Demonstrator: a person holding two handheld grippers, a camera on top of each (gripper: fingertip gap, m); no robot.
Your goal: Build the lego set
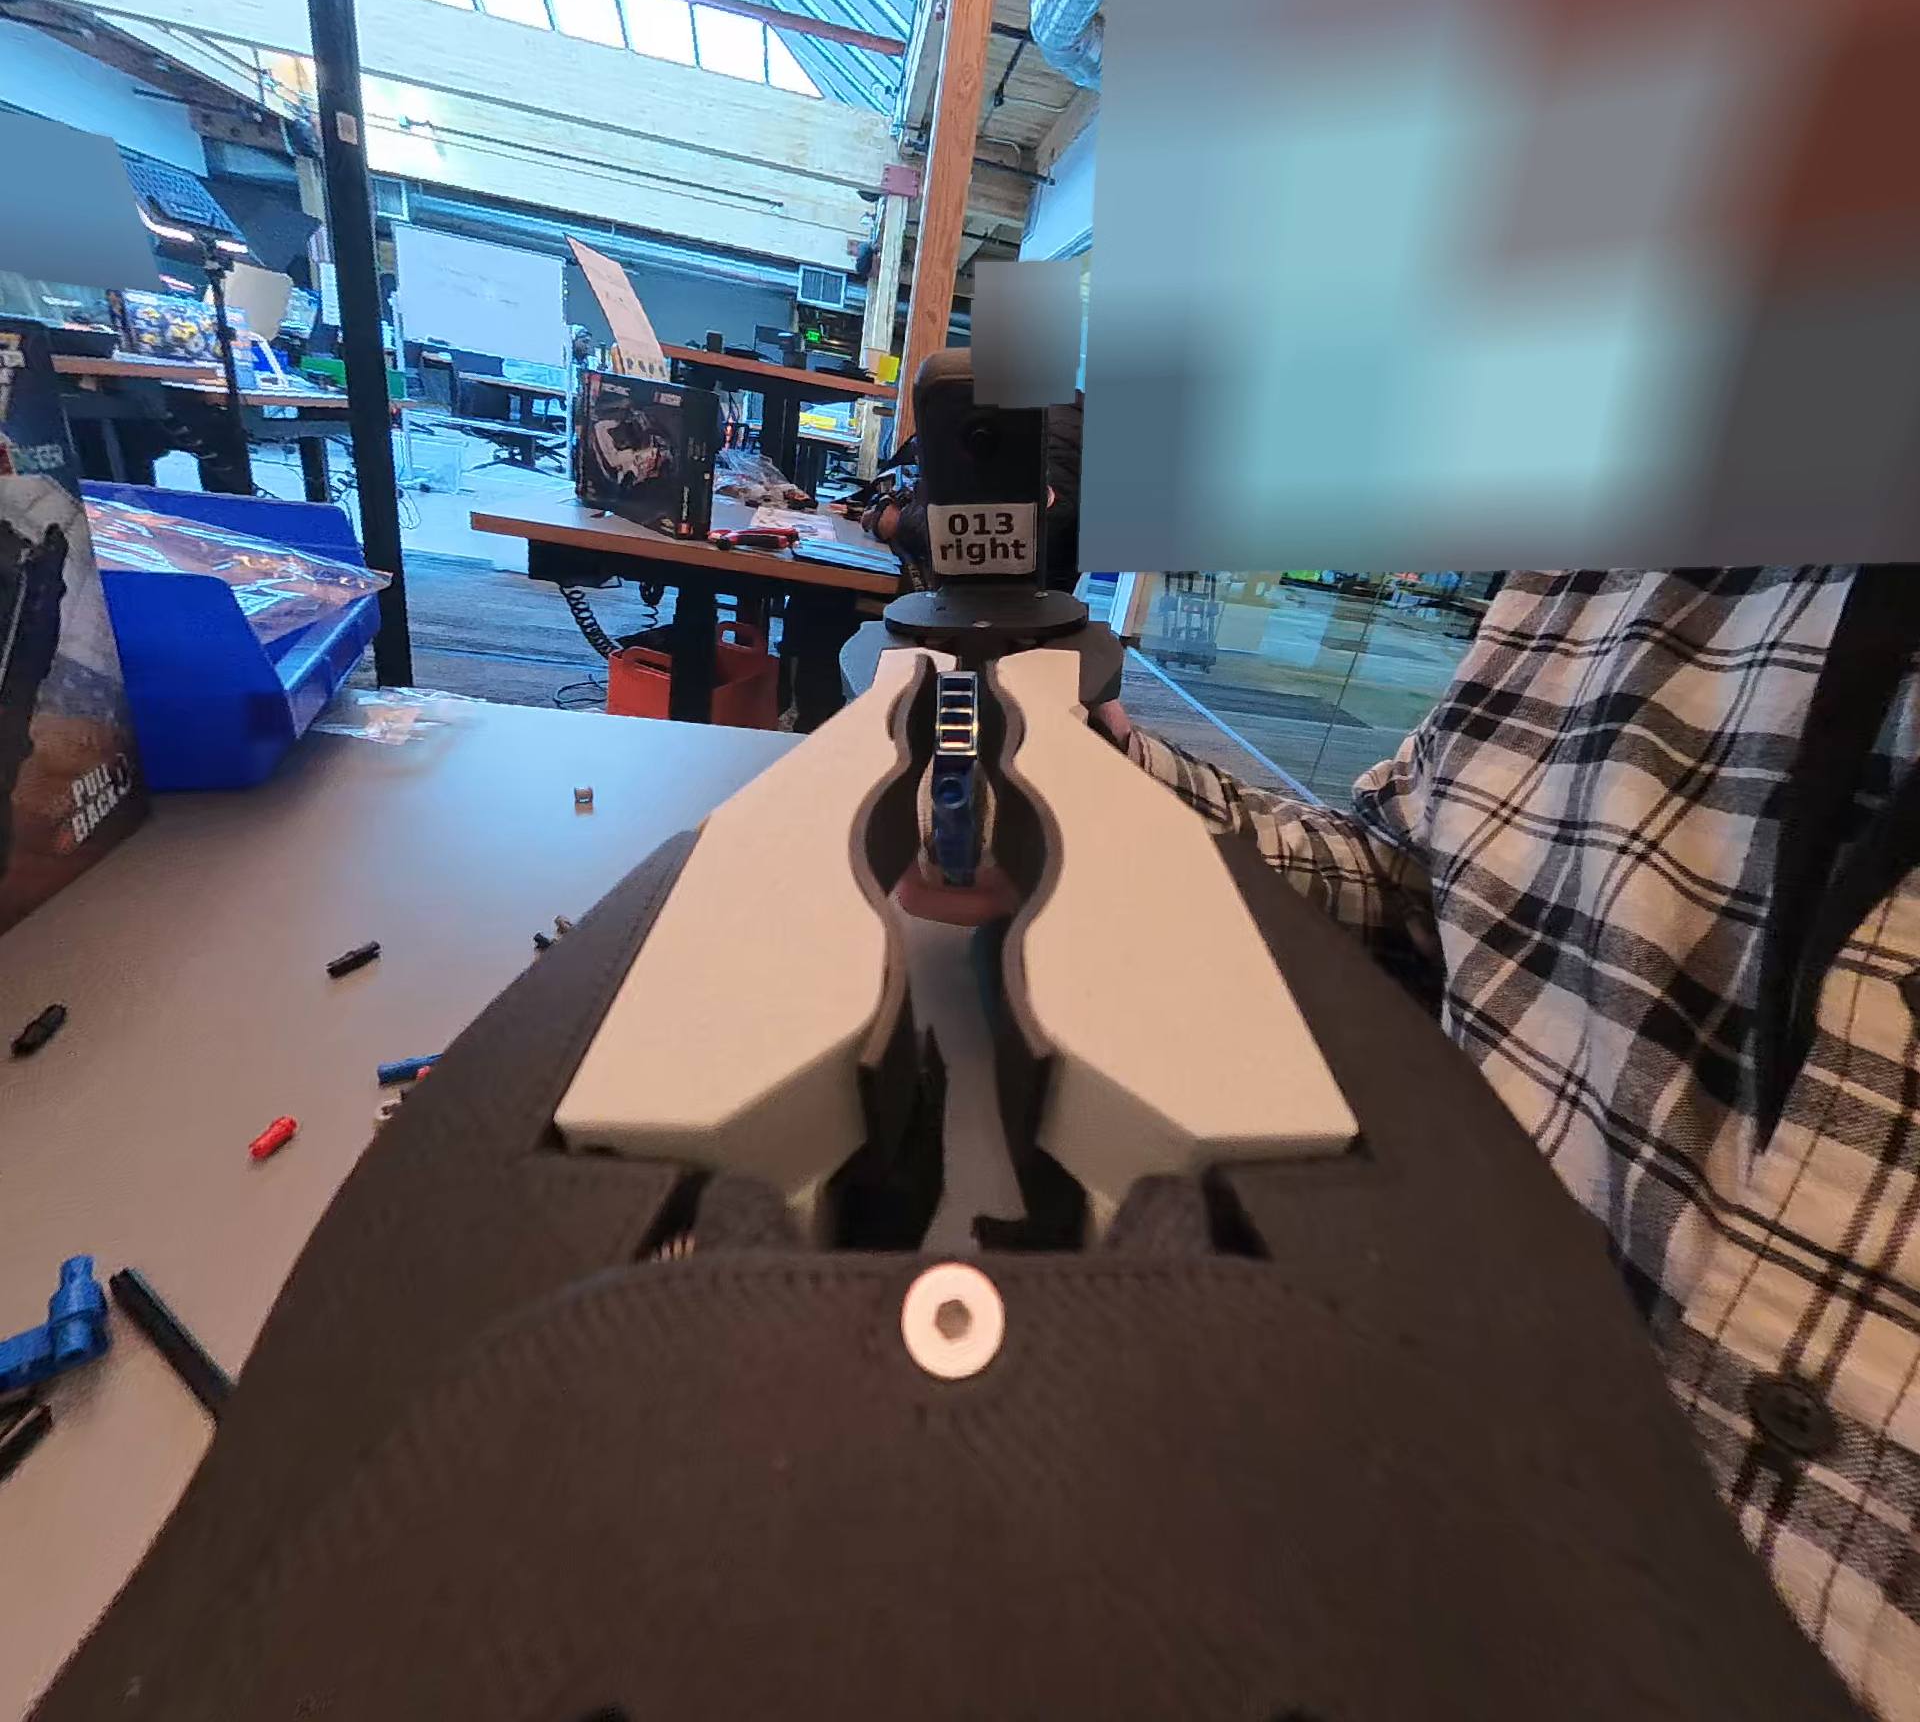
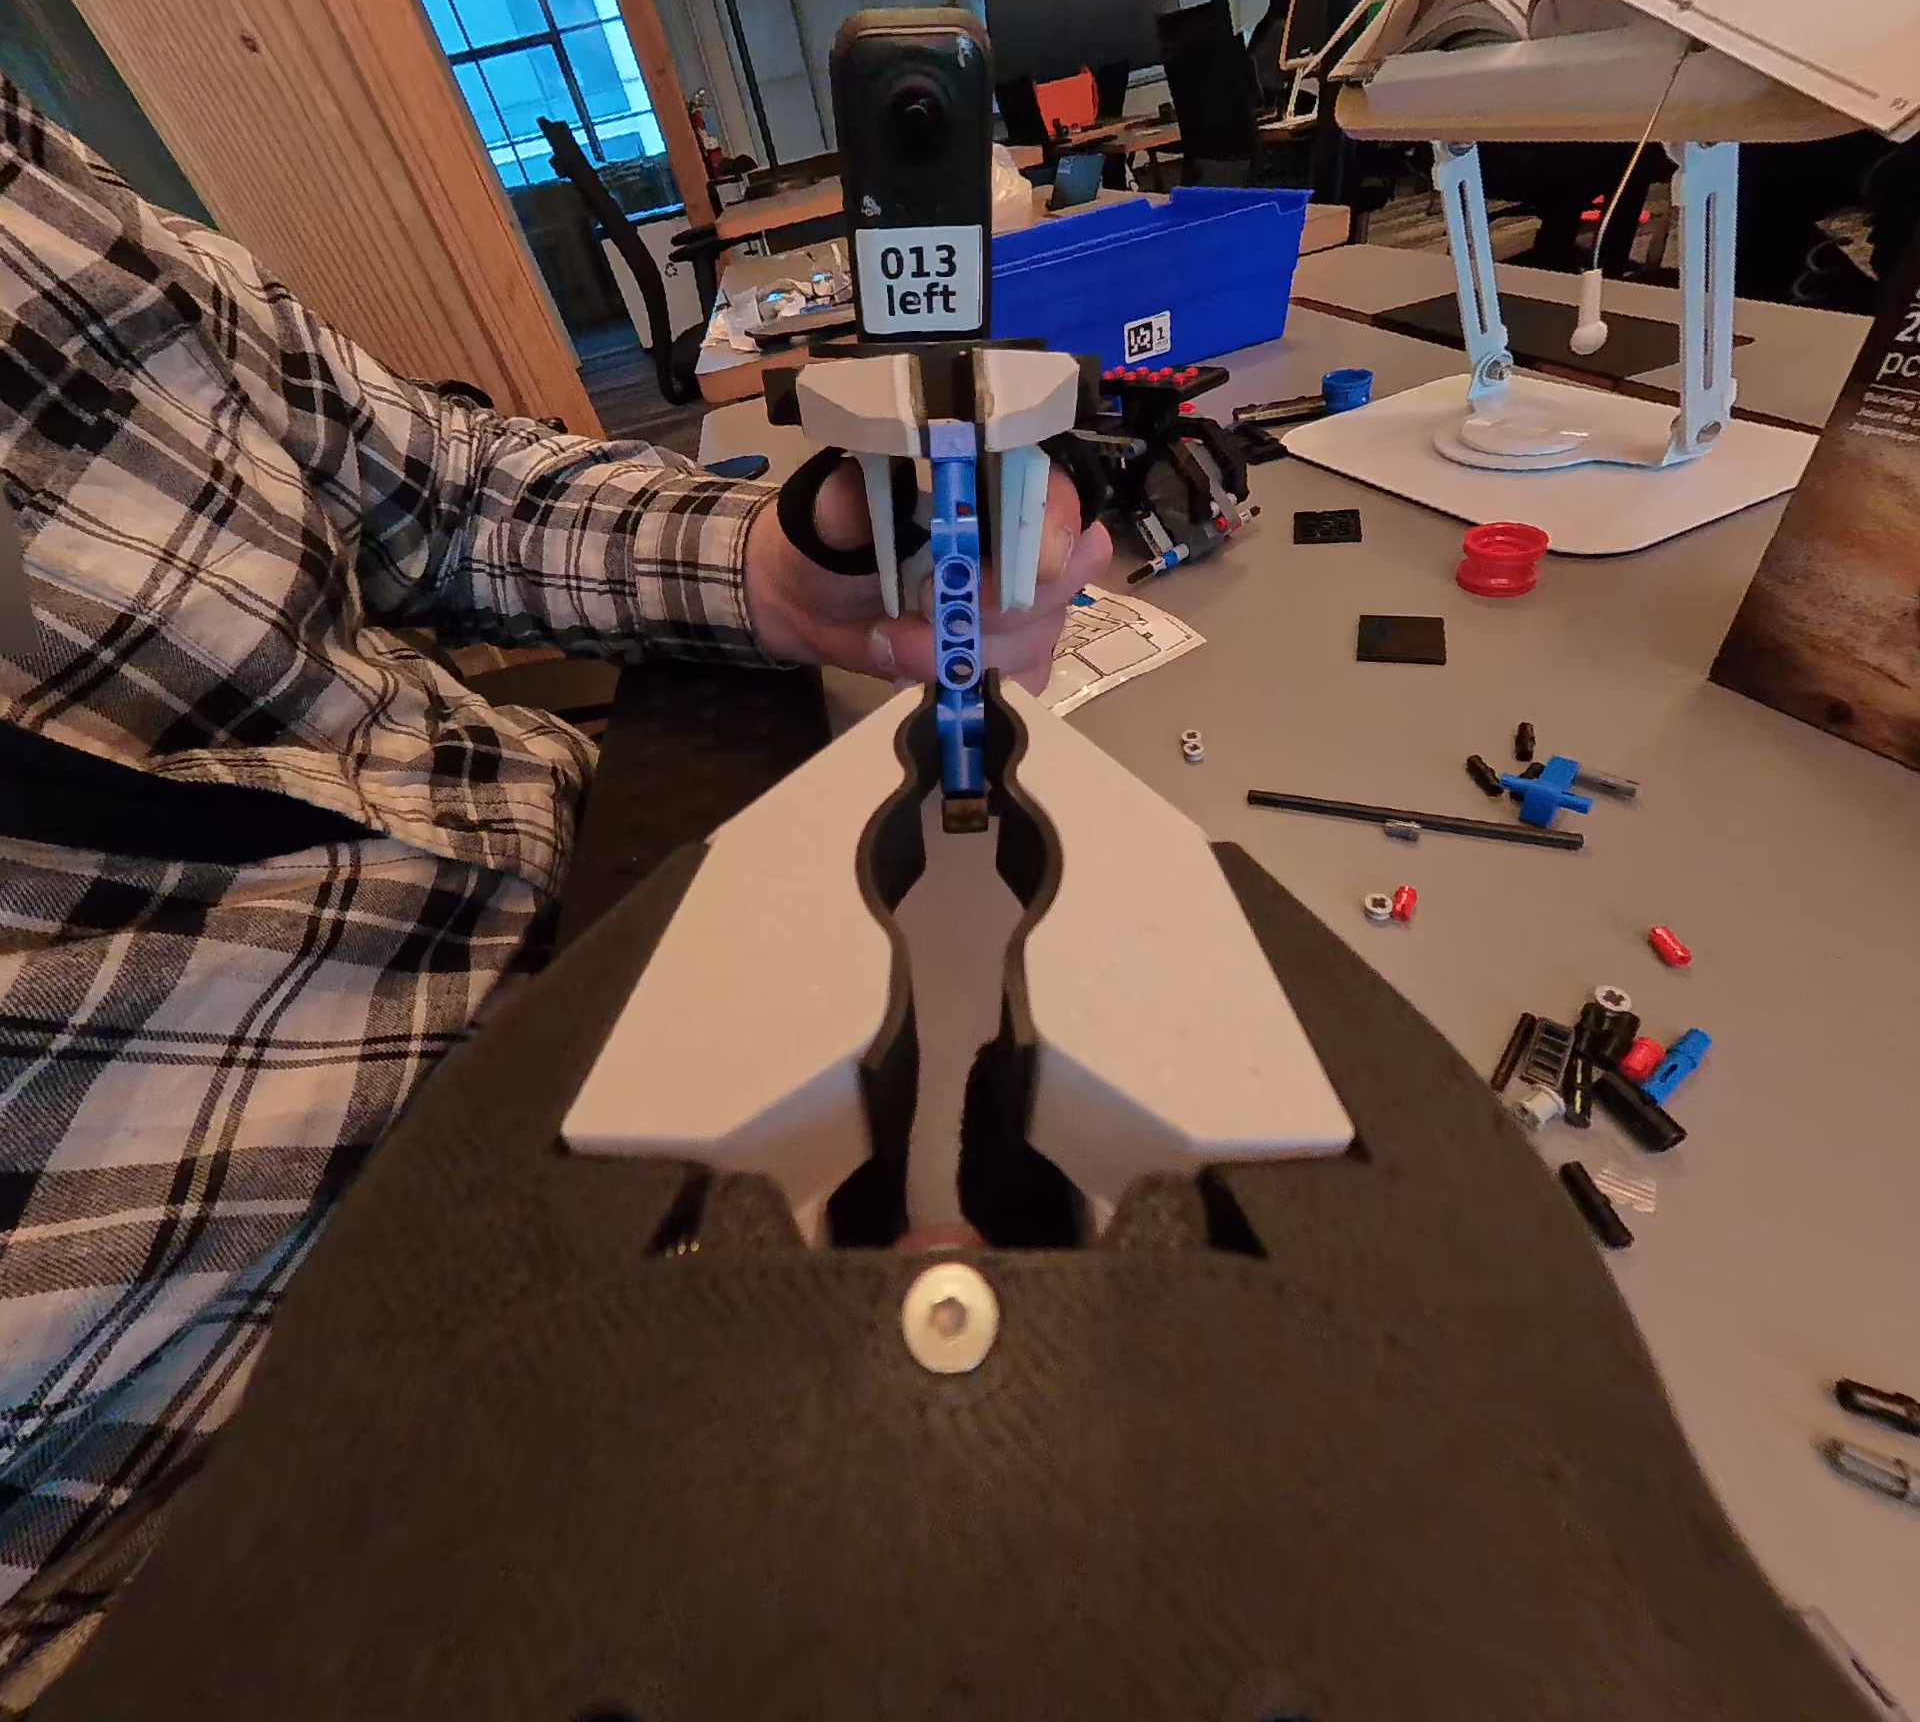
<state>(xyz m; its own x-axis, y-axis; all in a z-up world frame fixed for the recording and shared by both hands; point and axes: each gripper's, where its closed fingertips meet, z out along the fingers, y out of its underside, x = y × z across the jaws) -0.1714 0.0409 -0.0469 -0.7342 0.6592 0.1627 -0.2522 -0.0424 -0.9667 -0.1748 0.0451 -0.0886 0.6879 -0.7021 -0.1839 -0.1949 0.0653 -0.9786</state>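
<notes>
While pinched at both ends, looks to be mid-join: blue beam [image 2: 956,612] held in the air on the near side of the half-built model [image 2: 1174,467], lifted clear of the table [image 2: 1351,716] beneath that model. Right gripper [image 2: 961,727] fingers pressed onto the beam's near end, with a small dark stub showing just behind the tips. Left gripper [image 1: 956,706] fingers closed on the opposite end, tips pointing back at the right's. Hard to say whether one long beam or two pieces meeting halfway, given the change of blue along its length. Long axis running straight from one gripper to the other, in line with both sets of fingers; far end aimed roughly toward the model, row of pin holes turned to face the right wrist view. Next, probably calls for a square push along that axis, or for loosening one pinch to fetch a pin from the loose parts [image 2: 1600,1070] scattered nearer than the model and to its right. Best without twisting, for fear of a slip from either grip.
</notes>
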